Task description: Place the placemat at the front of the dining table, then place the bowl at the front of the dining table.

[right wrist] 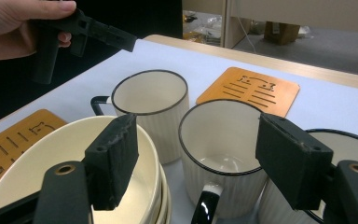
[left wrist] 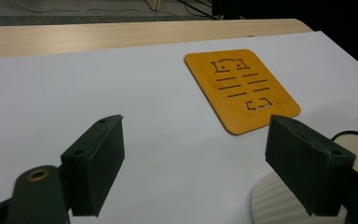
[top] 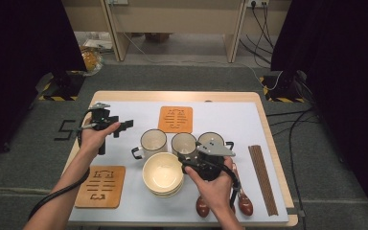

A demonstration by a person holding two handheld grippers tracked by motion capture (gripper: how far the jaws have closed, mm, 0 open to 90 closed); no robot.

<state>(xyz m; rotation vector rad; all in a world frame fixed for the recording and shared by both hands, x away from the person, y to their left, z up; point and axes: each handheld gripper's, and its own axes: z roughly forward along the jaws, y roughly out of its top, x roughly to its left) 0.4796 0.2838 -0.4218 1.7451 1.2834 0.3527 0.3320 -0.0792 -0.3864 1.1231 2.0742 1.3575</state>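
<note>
Middle mug (top: 184,143) sits just ahead of the right gripper (top: 197,158), between two other mugs; bowl stack (top: 162,173) just to that gripper's left, spoons (top: 242,201) behind it near the wrist, chopsticks (top: 262,177) off to its right. Left gripper (top: 123,125) held above the mat, well apart from the mugs, left mug (top: 153,142) nearest to it.

Left gripper view: left gripper (left wrist: 193,154) jaws spread wide, nothing between them; far coaster (left wrist: 241,88) ahead, slightly right; pale ribbed mug wall by the right jaw.

Right gripper view: right gripper (right wrist: 198,163) jaws released, apart, middle mug (right wrist: 223,149) directly ahead between them, not touched, handle pointing back at the claw. Bowl stack (right wrist: 65,158) behind the left jaw, right mug (right wrist: 349,144) behind the right jaw, near coaster (right wrist: 9,144) far left
</note>
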